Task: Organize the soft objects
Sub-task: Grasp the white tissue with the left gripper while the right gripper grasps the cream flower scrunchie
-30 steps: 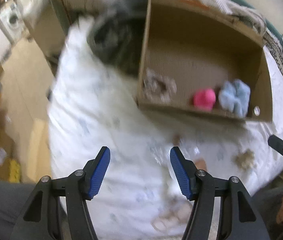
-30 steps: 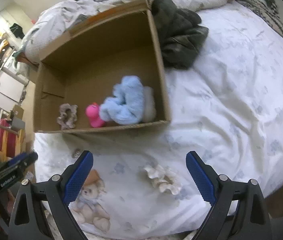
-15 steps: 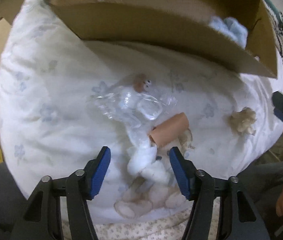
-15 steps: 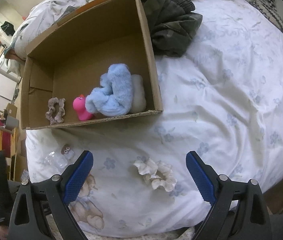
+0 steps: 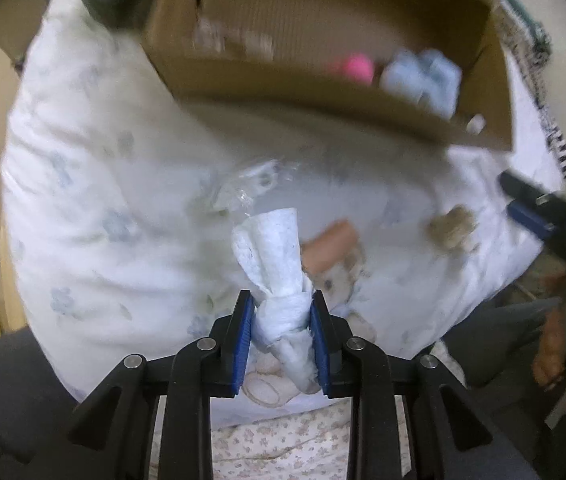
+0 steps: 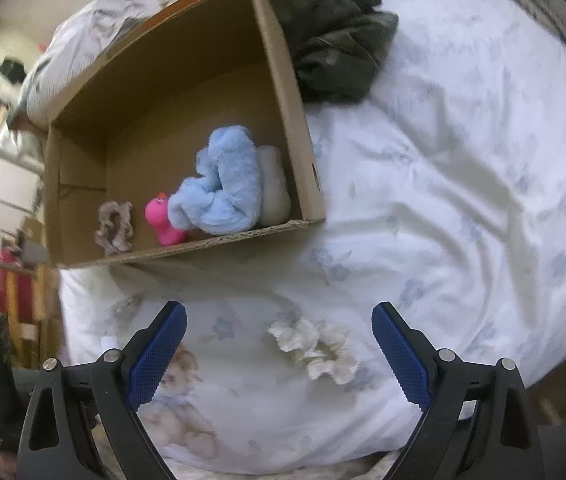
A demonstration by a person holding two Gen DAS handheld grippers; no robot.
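Note:
My left gripper [image 5: 281, 312] is shut on a knotted white cloth [image 5: 279, 264] and holds it above the bed. An open cardboard box [image 6: 283, 80] lies on the white floral bedsheet [image 6: 463, 200]; inside are a light blue plush [image 6: 223, 184], a pink toy [image 6: 161, 220], a grey-brown scrunchie [image 6: 115, 226] and a white soft item [image 6: 275, 188]. The box also shows in the left wrist view [image 5: 315, 84]. My right gripper [image 6: 279, 344] is open and empty just above a cream scrunchie [image 6: 315, 348] on the sheet.
A dark green garment [image 6: 331, 40] lies beside the box's far right corner. A crumpled clear plastic bag [image 5: 251, 188] and a tan cardboard tube [image 5: 331, 244] lie on the sheet near the left gripper. A teddy-bear print [image 6: 179, 400] marks the sheet's front.
My left gripper has closed on the white cloth and lifted it off the sheet. The right gripper has moved slightly nearer the cream scrunchie.

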